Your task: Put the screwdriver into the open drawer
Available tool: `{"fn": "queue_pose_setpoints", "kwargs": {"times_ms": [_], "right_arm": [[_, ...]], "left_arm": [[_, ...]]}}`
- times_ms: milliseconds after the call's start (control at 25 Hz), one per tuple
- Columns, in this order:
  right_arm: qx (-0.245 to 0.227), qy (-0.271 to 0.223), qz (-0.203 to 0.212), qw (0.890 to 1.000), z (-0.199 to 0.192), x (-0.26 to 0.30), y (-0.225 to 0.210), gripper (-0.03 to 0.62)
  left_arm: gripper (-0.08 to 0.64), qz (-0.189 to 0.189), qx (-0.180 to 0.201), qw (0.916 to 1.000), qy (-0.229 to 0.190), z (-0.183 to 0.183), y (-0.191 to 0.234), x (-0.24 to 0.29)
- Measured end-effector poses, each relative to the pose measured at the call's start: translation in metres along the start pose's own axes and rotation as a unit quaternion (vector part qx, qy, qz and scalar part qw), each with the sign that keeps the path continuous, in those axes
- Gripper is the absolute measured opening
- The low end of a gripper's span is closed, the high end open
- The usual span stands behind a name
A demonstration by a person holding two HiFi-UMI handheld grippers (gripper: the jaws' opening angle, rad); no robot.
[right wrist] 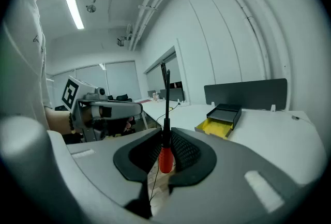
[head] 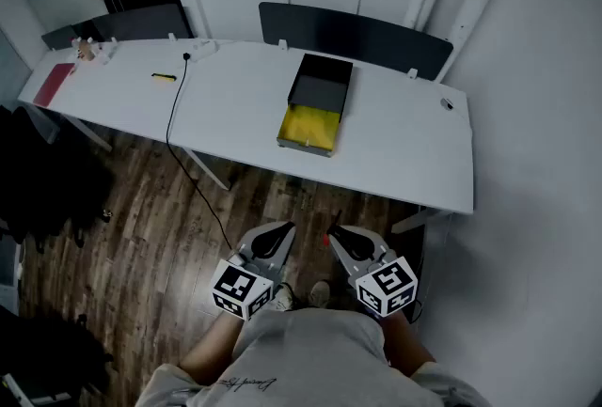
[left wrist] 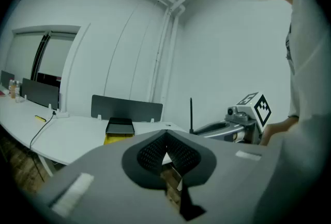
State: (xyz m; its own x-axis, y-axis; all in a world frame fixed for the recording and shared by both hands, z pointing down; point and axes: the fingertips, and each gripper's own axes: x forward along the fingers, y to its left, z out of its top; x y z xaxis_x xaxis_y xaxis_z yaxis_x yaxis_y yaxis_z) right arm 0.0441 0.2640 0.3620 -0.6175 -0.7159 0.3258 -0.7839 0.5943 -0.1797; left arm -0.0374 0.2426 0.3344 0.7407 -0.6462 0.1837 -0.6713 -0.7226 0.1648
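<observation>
On the white worktop (head: 404, 147) the open drawer (head: 309, 126) shows yellow (contents too small to tell); right claw (right wrist: 165, 138) pinches the red-handled screwdriver (right wrist: 165, 154), left claw (left wrist: 165, 141) pressed together.

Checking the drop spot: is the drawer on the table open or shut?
Open: the yellow drawer juts out of its black box.

right claw (right wrist: 165, 132): clamped on screwdriver (right wrist: 164, 158) | drawer (right wrist: 218, 125): open, on table (right wrist: 279, 137)

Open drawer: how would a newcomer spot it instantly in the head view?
Find the long white desk; in front of the dark grey divider panel sits a small black box. The open drawer juts from its front, the only bright yellow tray there.
</observation>
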Motion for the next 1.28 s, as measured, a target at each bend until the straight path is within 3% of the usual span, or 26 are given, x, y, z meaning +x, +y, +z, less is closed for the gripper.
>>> {"fn": "queue_pose_setpoints", "kwargs": {"times_ms": [840,1280], "right_arm": [[0.001,-0.004,0.011,1.000,0.003,-0.006,0.003,0.074],[-0.011,0.001,0.033,0.999,0.004,-0.016,-0.013,0.072]], "left_arm": [[0.000,0.008,-0.002,0.9999,-0.009,0.003,-0.005,-0.002],[0.000,0.036,-0.004,0.9992,-0.019,0.005,-0.020,0.007]]}}
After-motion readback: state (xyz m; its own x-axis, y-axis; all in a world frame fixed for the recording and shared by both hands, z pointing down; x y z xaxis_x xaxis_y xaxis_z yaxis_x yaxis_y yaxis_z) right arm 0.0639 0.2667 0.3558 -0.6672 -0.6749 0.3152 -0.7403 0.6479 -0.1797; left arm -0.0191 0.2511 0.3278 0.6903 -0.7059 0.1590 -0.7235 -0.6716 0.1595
